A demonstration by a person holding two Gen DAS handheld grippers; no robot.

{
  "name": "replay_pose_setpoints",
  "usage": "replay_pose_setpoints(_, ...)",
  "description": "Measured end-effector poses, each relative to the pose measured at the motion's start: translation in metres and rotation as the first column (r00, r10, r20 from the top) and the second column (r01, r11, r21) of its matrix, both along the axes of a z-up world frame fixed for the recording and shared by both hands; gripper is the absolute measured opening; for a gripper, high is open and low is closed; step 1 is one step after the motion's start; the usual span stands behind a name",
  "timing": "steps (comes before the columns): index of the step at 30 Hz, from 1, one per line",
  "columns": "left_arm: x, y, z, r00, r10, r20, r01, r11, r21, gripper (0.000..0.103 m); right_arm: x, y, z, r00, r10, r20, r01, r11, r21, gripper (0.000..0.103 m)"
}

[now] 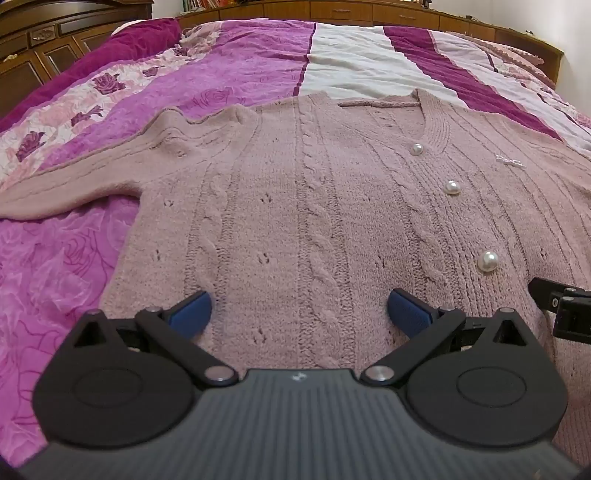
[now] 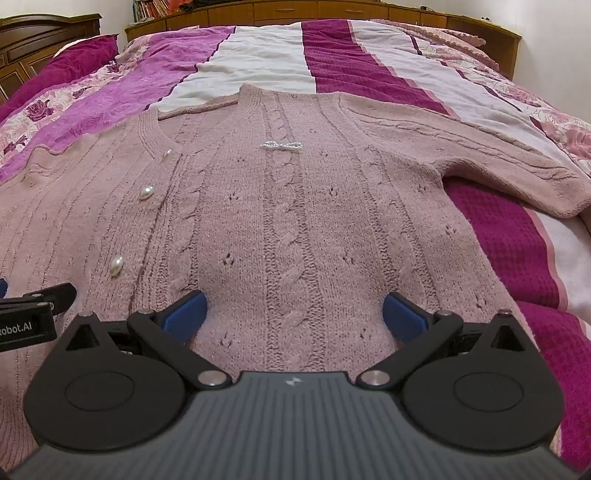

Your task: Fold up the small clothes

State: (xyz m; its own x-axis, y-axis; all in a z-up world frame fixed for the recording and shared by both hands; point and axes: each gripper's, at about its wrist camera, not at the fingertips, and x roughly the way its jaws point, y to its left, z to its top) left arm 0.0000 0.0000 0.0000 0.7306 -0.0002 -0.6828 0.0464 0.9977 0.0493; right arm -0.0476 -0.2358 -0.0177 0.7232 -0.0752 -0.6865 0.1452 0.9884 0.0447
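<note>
A dusty-pink cable-knit cardigan (image 1: 295,206) with pearl buttons (image 1: 452,187) lies flat, front up, on the bed, neck away from me; it also shows in the right wrist view (image 2: 288,221), with a small beaded bow (image 2: 280,145) on its chest. Its left sleeve (image 1: 74,184) and right sleeve (image 2: 498,158) are spread outwards. My left gripper (image 1: 299,314) is open, over the hem's left half. My right gripper (image 2: 293,312) is open, over the hem's right half. Neither holds cloth. The right gripper's edge shows in the left view (image 1: 561,306).
The bedspread (image 1: 229,62) is striped pink, magenta and white with roses. A dark-magenta pillow (image 2: 74,55) lies far left. A wooden headboard (image 2: 332,11) and wooden cabinets (image 1: 44,44) stand behind the bed. The bed's right side drops off near the right sleeve.
</note>
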Motion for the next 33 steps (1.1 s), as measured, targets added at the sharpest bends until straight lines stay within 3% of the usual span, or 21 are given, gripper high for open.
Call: replay_pose_setpoints(33,-0.0013,-0.0024,0.0006,1.0,0.0,0.005,0.0,1.0,0.005,0.103,0.0018,-0.0045,-0.0006,1.0,-0.008,0.007,0.008,0.999,0.033,0.103)
